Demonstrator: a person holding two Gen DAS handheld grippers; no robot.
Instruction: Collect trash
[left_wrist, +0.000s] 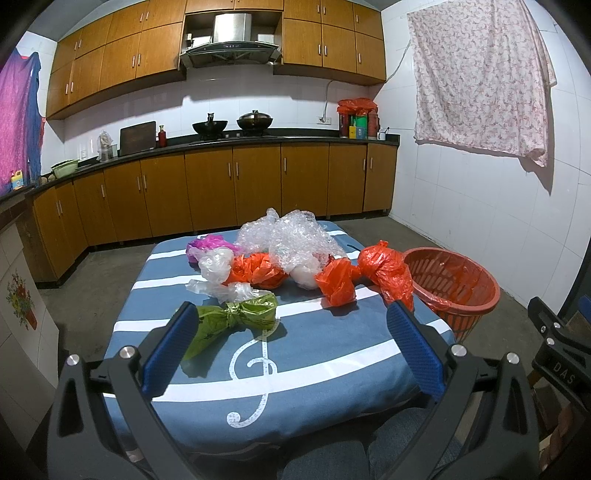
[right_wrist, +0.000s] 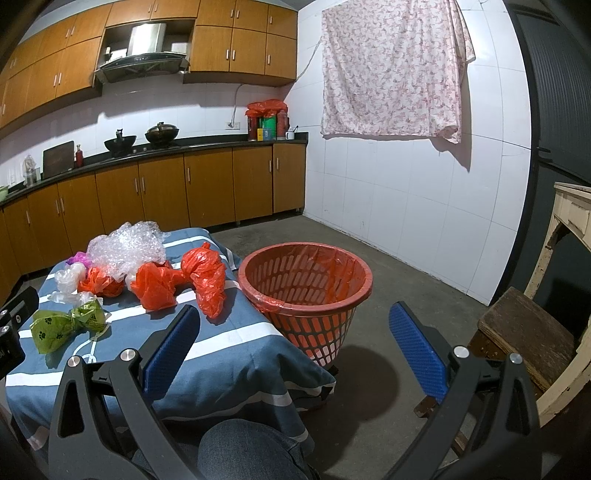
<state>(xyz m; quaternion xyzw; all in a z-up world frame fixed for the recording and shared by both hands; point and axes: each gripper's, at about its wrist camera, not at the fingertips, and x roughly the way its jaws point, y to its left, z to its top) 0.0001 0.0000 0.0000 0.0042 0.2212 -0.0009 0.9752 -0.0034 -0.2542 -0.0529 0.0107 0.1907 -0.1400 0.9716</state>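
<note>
I hold the left gripper (left_wrist: 291, 332) low over the near edge of the desk (left_wrist: 325, 373), its jaws spread wide and holding nothing. At 11 o'clock from them, just beyond the left blue pad, lies the knotted green paw-print bag (left_wrist: 236, 317). Past it, toward 12 o'clock, the trash sits heaped: a clear plastic bag (left_wrist: 218, 286), a crumpled orange bag (left_wrist: 260, 271), a wad of bubble wrap (left_wrist: 295, 240) on top of the pile, a purple bag (left_wrist: 207, 245) at the far left, and two more orange bags (left_wrist: 365, 275) knotted together at 1 o'clock. The red basket (left_wrist: 456, 286) stands at 2 o'clock, beside the desk's right edge, with an orange liner inside it.

My right gripper (right_wrist: 293, 339) hangs past the desk's right corner, jaws also wide and bare. In its view the red basket (right_wrist: 306, 280) is dead ahead at 12 o'clock on the concrete floor (right_wrist: 391, 266), touching the striped blue cloth (right_wrist: 236, 350) that covers the desk. The trash pile sits at 10 o'clock, and a worn wooden stool (right_wrist: 524, 328) at 3 o'clock
</note>
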